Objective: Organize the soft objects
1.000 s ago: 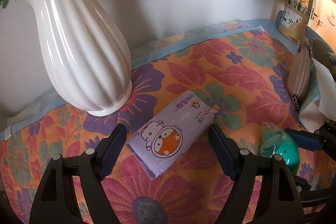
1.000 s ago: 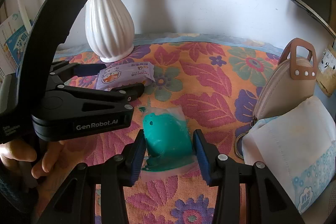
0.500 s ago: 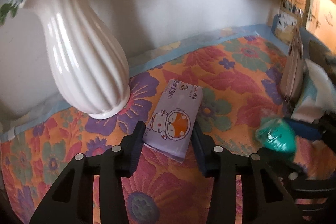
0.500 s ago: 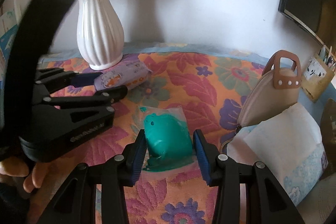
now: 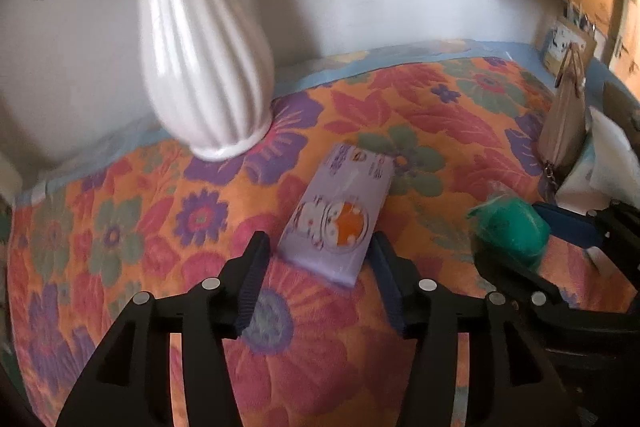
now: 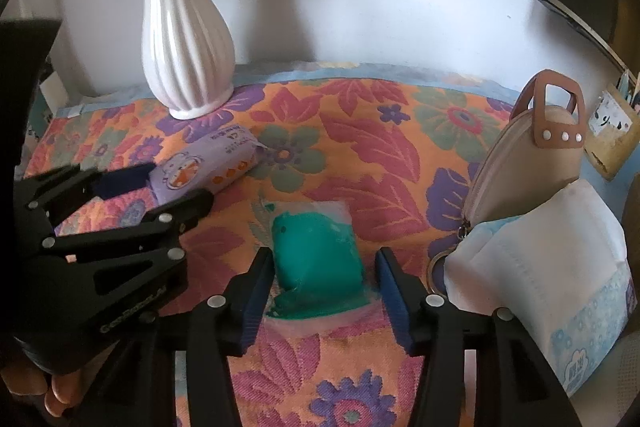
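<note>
— Left hand-held gripper (image 5: 320, 267)?
— Narrowed from wide open a second ago. Now bracketing the near end of the purple wipes pack (image 5: 340, 211); hard to say whether actually gripping. Turned lengthwise meanwhile, lying on the floral surface (image 5: 400, 367) near the white vase (image 5: 204, 67).
— Right hand-held gripper (image 6: 324, 271)?
— Eased slightly apart around the teal pouch (image 6: 316, 251), gap on one side. Resting on the surface beside the tissue pack (image 6: 552, 267).
— Meaning?
— Probably both straightened, sorting unfinished.

Both grippers are black plastic, left gripper (image 5: 318, 269) and right gripper (image 6: 324, 277), with ribbed blue pads (image 6: 256, 291), silver screws, and bare fingertips (image 6: 24, 385) under the left gripper's white lettering.
</note>
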`<action>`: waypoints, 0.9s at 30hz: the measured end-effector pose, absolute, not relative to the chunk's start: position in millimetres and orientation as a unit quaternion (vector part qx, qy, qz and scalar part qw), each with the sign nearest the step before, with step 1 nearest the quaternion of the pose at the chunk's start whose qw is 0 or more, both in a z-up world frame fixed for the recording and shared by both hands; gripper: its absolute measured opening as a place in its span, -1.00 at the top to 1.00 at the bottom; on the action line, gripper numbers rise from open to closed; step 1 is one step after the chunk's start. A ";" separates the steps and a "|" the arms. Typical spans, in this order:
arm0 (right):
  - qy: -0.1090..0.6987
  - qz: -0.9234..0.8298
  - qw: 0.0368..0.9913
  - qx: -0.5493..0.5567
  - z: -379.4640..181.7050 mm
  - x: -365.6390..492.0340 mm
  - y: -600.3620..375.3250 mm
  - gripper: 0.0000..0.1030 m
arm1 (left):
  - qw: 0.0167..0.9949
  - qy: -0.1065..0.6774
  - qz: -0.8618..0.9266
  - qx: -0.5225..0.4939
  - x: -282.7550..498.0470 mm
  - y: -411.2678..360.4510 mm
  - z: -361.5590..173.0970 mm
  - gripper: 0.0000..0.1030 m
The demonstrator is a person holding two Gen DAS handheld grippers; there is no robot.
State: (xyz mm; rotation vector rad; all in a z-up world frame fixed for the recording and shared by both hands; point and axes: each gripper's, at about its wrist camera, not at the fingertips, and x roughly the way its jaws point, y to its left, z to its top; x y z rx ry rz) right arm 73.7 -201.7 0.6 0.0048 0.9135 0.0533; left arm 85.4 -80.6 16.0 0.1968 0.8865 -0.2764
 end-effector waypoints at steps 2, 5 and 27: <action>0.428 0.024 0.903 -0.004 4.1 69.5 -199.3 -0.04 | 0.891 0.428 -0.123 0.086 76.9 -74.6 18.5 -0.17; 0.408 0.027 0.913 -0.012 11.3 61.2 -196.6 -0.19 | 0.902 0.416 -0.093 0.069 55.0 -57.3 27.7 -0.38; 0.368 0.055 0.928 -0.022 23.1 -10.9 -139.8 -0.96 | 0.911 0.407 0.070 0.009 -43.1 35.3 19.1 -0.50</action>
